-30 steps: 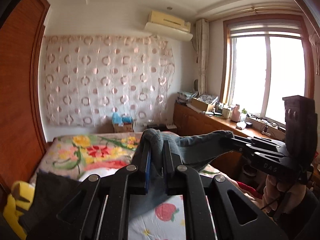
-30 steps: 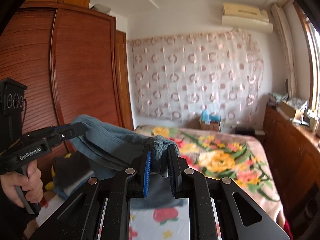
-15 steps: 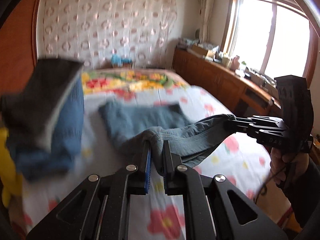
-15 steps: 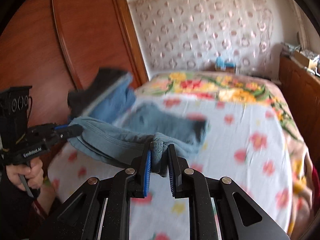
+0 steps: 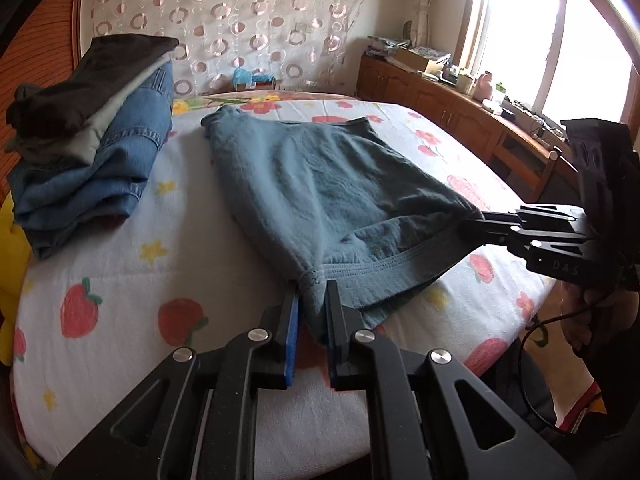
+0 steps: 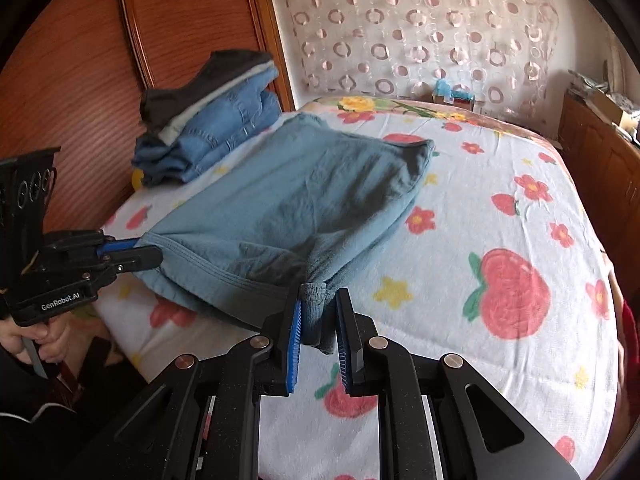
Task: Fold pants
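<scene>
Grey-blue pants [image 5: 320, 184] lie stretched over the flowered bed sheet [image 5: 120, 272], legs toward the far end. My left gripper [image 5: 312, 308] is shut on one end of the waistband near the bed's front edge. My right gripper [image 6: 318, 312] is shut on the other end of the waistband. Each gripper shows in the other view: the right gripper [image 5: 472, 226] at the right, the left gripper [image 6: 148, 252] at the left. The waistband [image 6: 224, 276] hangs taut between them, just above the sheet.
A stack of folded clothes [image 5: 84, 128], jeans under grey and dark pieces, sits at the bed's left side by a wooden wardrobe [image 6: 120, 60]. A wooden cabinet [image 5: 460, 108] with clutter runs under the window at the right. A patterned curtain [image 5: 224, 20] hangs behind the bed.
Both grippers have come down from held high to near the bed, and the pants now lie spread out on the sheet. Both still grip the waistband.
</scene>
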### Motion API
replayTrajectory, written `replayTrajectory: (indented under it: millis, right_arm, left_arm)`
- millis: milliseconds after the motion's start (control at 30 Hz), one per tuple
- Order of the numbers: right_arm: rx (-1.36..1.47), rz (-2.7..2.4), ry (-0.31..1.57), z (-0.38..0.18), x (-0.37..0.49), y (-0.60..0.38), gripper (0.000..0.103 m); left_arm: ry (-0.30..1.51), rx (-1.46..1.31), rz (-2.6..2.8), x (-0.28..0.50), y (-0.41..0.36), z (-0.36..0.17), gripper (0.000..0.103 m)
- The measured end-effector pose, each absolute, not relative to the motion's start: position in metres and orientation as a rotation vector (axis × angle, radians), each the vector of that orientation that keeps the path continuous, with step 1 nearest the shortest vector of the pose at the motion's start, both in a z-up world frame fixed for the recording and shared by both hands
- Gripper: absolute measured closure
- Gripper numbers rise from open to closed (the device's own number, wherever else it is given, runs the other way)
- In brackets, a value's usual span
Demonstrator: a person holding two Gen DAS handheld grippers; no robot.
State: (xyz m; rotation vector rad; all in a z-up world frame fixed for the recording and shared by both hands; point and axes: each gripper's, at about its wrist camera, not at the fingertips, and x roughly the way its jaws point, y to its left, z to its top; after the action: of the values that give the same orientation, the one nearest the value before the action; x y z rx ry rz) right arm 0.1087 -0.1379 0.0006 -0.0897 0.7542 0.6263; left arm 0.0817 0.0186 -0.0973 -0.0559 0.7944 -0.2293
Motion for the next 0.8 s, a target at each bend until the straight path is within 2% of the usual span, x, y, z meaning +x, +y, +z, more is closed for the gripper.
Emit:
replayTrajectory:
  millis: [100,167,233,267,600,700,767,800]
  right_arm:
    - [-0.075,0.621,0.758,-0.003,0.114,-0.138,0.087]
    - [-0.067,0.619,0.76,-0.012,0.113,-0.141,0.087]
    - [-0.062,0.616,0.764,-0.013,0.116,-0.141,0.087]
    - [-0.062,0.616,0.764,-0.018,0.114,-0.143,0.087]
    - [-0.047,0.603,0.768,-0.045,0.098,-0.15,0.087]
    - [-0.044,0.602,0.766,-0.047,0.098,-0.15,0.087]
    - [-0.043,0.602,0.765,-0.048,0.098,-0.151,0.087]
    - [-0.047,0.599,0.762,-0.049,0.097,-0.151,0.087]
  left_arm:
    - [0.782,-0.064,-0.236,0.079,0.021,-0.095,0.083]
    - [0.766,-0.055,-0.212,0.08,0.022,-0.092,0.066]
    - [0.75,-0.06,-0.21,0.082,0.023,-0.091,0.056]
    - [0.749,-0.068,-0.212,0.083,0.024,-0.091,0.055]
    - [0.786,-0.098,-0.17,0.092,0.03,-0.111,0.055]
    - [0.796,-0.103,-0.179,0.091,0.029,-0.116,0.062]
    - [0.804,-0.118,-0.192,0.09,0.03,-0.119,0.072]
    - [0.811,-0.127,-0.197,0.091,0.031,-0.121,0.073]
